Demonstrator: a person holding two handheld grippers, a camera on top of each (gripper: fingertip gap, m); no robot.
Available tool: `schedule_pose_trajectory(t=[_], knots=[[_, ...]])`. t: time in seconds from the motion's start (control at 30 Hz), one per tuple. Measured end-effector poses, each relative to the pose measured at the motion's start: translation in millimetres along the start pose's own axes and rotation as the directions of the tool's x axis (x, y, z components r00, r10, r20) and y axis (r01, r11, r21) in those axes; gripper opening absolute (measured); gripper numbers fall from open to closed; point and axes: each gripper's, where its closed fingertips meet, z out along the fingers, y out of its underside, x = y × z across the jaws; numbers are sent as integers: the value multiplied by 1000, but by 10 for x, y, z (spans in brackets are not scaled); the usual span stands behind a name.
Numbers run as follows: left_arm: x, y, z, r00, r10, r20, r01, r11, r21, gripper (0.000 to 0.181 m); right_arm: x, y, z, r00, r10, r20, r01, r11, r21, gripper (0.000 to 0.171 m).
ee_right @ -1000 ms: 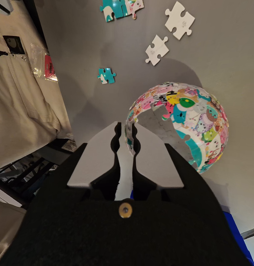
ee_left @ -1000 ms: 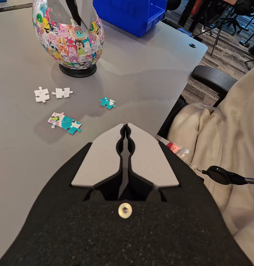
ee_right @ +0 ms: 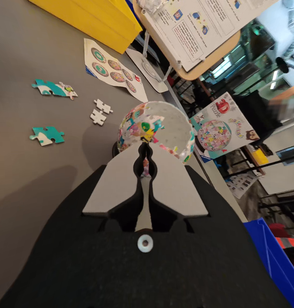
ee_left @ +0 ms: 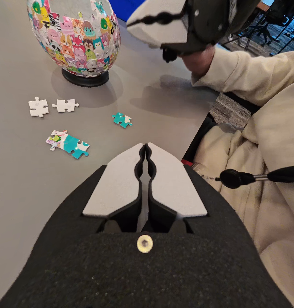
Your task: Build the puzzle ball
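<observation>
The puzzle ball [ee_left: 76,45] stands on a black ring stand [ee_left: 86,80] at the far left, its top open and the grey inside showing [ee_right: 169,126]. On the grey table [ee_left: 142,93] lie two white face-down pieces [ee_left: 38,107] [ee_left: 65,105], a single teal piece [ee_left: 122,120] and a joined strip of pieces [ee_left: 67,144]. My left gripper [ee_left: 145,145] is shut and empty, low over the table near the strip. My right gripper [ee_right: 146,146] is shut and empty, its tips just at the ball's near rim; it also shows in the left wrist view [ee_left: 128,25].
A blue bin [ee_right: 276,250] stands behind the ball, with a yellow bin [ee_right: 92,18], a leaflet [ee_right: 112,70], a sheet on a stand [ee_right: 193,25] and the puzzle box [ee_right: 226,126] nearby. A person's cream sleeve [ee_left: 243,71] crosses the table's right edge. The tips of one gripper are about 20 cm away from the tips of the other. The single teal piece [ee_left: 122,120] is about 12 cm from my left fingertips. The right camera catches it too, in the right wrist view [ee_right: 47,133].
My right gripper has pulled out of the ball's open top to its right side, and its jaws have closed. My left gripper has barely moved.
</observation>
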Motion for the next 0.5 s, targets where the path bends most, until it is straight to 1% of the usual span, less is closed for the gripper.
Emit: schedule_pose_trajectory(t=[0.07, 0.13, 0.17, 0.23, 0.37, 0.5], knots=[[19, -3, 14, 1000, 1, -12, -1, 1000, 0, 0, -122, 80, 44, 999, -31, -23, 31, 1000, -4, 0], [36, -7, 25, 1000, 2, -22, -2, 1000, 1, 0, -23, 104, 57, 983, -128, -131, 128, 992, -9, 0], [41, -1, 31, 1000, 2, -26, -2, 1000, -2, 0, -19, 123, 72, 984, -125, -130, 126, 992, -3, 0], [35, 16, 42, 1000, 1, -29, -1, 1000, -8, 0, -81, 141, 90, 993, -84, -84, 86, 996, 18, 0], [2, 30, 45, 999, -10, -31, 9, 1000, -10, 0, -50, 125, 140, 991, -70, -112, 72, 997, 18, 0], [-19, 39, 55, 999, -16, -35, 16, 1000, -14, 0, -54, 78, 191, 994, -46, -101, 49, 998, 31, 0]])
